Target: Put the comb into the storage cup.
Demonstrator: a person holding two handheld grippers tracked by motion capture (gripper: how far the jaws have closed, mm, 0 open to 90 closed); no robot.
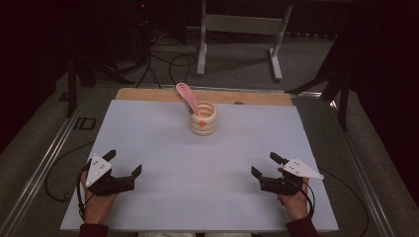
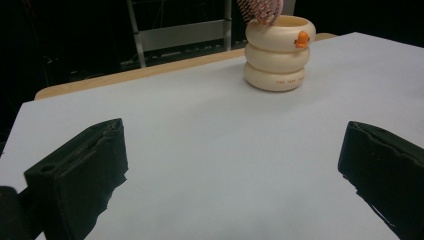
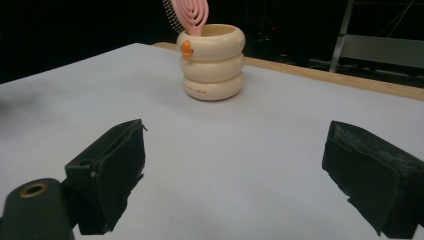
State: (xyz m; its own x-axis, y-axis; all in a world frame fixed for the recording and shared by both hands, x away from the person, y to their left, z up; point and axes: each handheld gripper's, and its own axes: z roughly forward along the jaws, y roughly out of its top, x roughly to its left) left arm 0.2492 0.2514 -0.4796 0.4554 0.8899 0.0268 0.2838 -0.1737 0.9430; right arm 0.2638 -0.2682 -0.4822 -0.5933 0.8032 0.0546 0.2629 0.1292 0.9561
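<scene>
Hairbrush (image 1: 187, 96): pink, standing handle-down in the holder, leaning toward the far left corner.
Holder (image 1: 203, 118): cream, three stacked rings with a small orange mark — near the middle of the desk's (image 1: 148, 148) far edge.
Left gripper (image 1: 124, 163): near the front left corner, jaws wide apart, holding nothing.
Right gripper (image 1: 264, 165): near the front right corner, jaws wide apart, empty.
Progress: brush is housed — whether to be lifted out or just placed, I cannot tell.

A: What do the tools look like?
B: The left gripper (image 1: 123, 163) and right gripper (image 1: 263, 165) are black, with blocky padded jaws, grey three-cornered dotted plates and thin black cables.
A: Clothing?
B: Dark red sleeves (image 1: 92, 230), bottom edge.
</scene>
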